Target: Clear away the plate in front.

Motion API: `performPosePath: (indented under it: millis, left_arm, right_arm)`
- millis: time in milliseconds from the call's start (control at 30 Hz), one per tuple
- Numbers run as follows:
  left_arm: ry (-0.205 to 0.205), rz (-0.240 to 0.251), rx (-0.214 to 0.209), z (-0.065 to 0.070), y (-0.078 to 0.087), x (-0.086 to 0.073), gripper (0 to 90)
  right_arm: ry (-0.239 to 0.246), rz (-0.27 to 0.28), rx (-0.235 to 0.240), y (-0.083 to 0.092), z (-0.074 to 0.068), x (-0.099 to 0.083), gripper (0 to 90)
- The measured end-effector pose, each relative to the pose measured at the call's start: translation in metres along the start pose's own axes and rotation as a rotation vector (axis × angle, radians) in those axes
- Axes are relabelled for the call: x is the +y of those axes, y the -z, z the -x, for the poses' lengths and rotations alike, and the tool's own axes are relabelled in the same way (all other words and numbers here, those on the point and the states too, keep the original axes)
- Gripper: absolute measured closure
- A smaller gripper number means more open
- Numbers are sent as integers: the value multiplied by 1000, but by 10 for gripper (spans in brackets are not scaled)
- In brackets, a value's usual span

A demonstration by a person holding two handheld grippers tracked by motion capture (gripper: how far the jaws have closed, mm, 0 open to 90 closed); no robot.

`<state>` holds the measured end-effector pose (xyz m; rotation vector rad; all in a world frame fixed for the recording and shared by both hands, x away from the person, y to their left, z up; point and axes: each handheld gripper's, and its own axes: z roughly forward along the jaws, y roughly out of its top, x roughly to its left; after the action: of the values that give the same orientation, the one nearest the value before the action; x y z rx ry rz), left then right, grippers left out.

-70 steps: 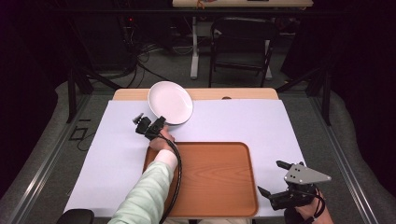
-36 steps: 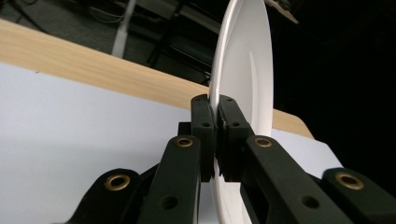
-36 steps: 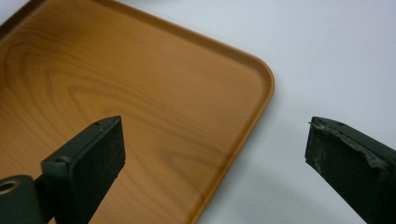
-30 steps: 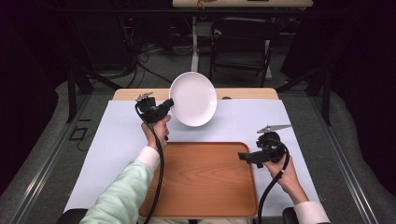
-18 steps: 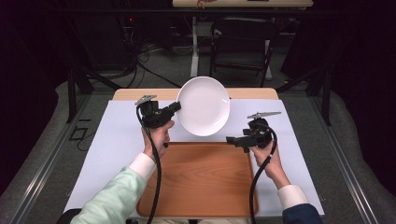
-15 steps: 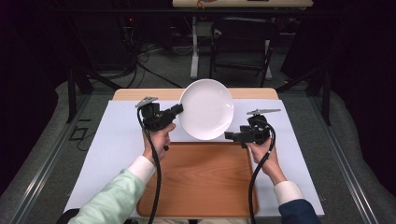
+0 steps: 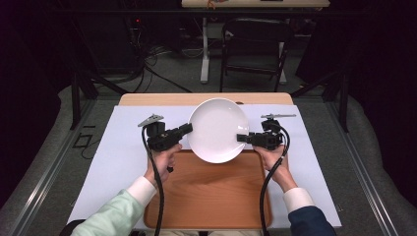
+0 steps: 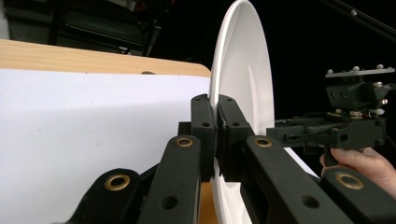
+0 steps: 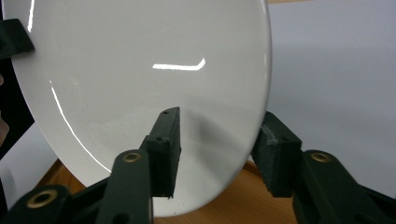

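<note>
A white sheet (image 7: pixel 123 162) covers the table (image 7: pixel 147 100) beneath both claws. On it, below and between the two claws, lies a wooden tray (image 7: pixel 206 191). Above the tray's far edge a white plate (image 7: pixel 216 129) hangs in the air, tilted up on edge, spanning the gap between the claws.

The left gripper (image 7: pixel 187 130) is clenched on the plate's left rim; in the left gripper view its jaws meet tightly on the thin edge (image 8: pixel 215 135), and the plate (image 8: pixel 243 79) rises upright beyond them.

The right gripper (image 7: pixel 241 138) sits at the plate's opposite rim, and its jaws have just been closing. In the right gripper view the plate's rim (image 9: pixel 140 93) stands between the two jaws, one in front of the face and one behind the edge, with a gap visible, so it is not yet grasping.
</note>
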<state>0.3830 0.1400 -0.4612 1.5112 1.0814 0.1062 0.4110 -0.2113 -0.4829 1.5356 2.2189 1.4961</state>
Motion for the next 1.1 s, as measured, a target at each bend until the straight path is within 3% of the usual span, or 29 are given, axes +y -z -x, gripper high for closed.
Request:
performPosePath:
  millis: [300, 367, 600, 700, 967, 1100]
  left_arm:
    - [-5, -24, -47, -13, 13, -7, 870]
    - [-8, -26, -47, -15, 14, -7, 866]
    - [-39, -50, -39, -18, 18, -10, 852]
    - [-77, -62, -31, -15, 17, -10, 847]
    - [-88, -92, -31, -16, 14, -15, 835]
    - [-116, -95, -19, -14, 16, -16, 830]
  right_arm:
    - [93, 29, -41, 9, -15, -2, 706]
    - [98, 34, -23, 9, -16, -3, 723]
    - [159, 53, -33, 16, -26, -5, 747]
    - [185, 49, -44, 20, -28, -6, 755]
    - [209, 68, -47, 29, -31, -7, 777]
    - [231, 74, -51, 32, -34, -8, 783]
